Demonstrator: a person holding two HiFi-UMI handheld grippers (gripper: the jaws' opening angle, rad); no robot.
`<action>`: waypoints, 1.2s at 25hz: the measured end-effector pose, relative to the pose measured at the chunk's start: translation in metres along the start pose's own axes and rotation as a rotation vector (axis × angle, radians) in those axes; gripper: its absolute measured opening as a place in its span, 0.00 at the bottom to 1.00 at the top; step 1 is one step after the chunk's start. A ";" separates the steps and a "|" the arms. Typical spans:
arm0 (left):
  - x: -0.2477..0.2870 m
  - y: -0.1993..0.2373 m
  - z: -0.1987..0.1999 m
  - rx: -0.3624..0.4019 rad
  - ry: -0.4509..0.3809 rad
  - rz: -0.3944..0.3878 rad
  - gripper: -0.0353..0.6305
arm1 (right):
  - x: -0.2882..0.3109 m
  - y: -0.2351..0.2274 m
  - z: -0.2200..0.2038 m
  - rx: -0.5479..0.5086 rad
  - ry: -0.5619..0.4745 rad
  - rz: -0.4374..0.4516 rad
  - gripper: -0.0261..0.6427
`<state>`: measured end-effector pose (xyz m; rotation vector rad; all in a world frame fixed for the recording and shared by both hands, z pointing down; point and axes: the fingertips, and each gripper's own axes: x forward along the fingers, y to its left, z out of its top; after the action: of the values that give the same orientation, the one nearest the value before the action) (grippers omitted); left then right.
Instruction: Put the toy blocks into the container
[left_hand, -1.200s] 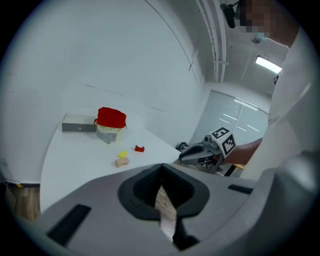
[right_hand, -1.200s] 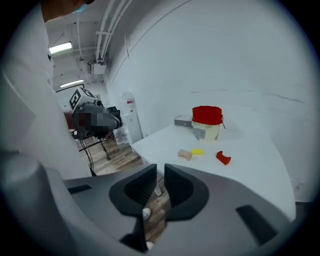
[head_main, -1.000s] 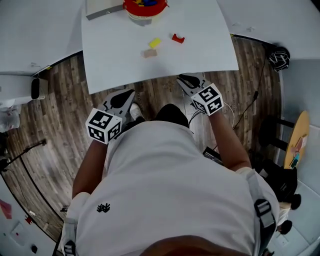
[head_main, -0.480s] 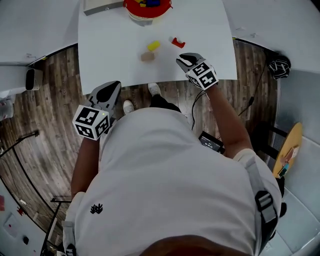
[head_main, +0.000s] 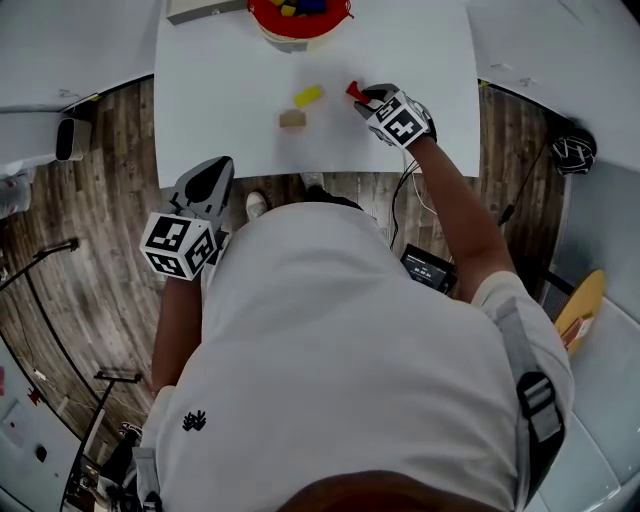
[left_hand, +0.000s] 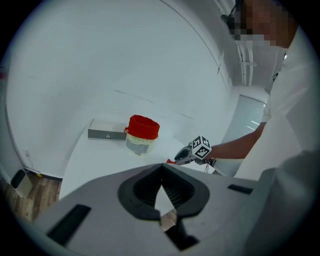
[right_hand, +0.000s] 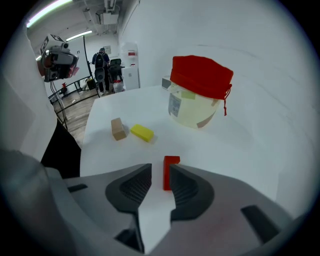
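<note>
On the white table lie a red block, a yellow block and a tan block. Behind them at the table's far edge stands the container, red-topped with several blocks inside. My right gripper is down at the red block. Its jaws are opening, and the block stands between the tips close to the right-hand jaw, with a gap on the other side. The left gripper hangs off the table's near edge over the floor, jaws together and holding nothing.
A flat grey box lies left of the container. The yellow block and tan block sit left of the red one, before the container. Wooden floor surrounds the table; cables run at the right.
My right gripper has moved forward from the table's near edge onto the table, up to the red block, and its jaws have widened. The left gripper shifted slightly left and stays low.
</note>
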<state>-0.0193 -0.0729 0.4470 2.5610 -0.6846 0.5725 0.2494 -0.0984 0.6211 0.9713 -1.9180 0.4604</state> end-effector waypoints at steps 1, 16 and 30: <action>0.001 0.000 0.002 0.000 -0.001 0.008 0.06 | 0.005 -0.003 -0.002 -0.014 0.017 0.008 0.20; 0.003 0.021 0.010 -0.041 -0.020 0.109 0.06 | 0.029 -0.010 -0.012 -0.086 0.152 0.101 0.16; 0.014 0.025 0.013 -0.043 -0.046 0.095 0.06 | -0.043 -0.030 0.059 -0.201 0.120 0.146 0.15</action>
<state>-0.0183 -0.1045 0.4509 2.5195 -0.8290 0.5247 0.2521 -0.1365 0.5513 0.6623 -1.8917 0.3915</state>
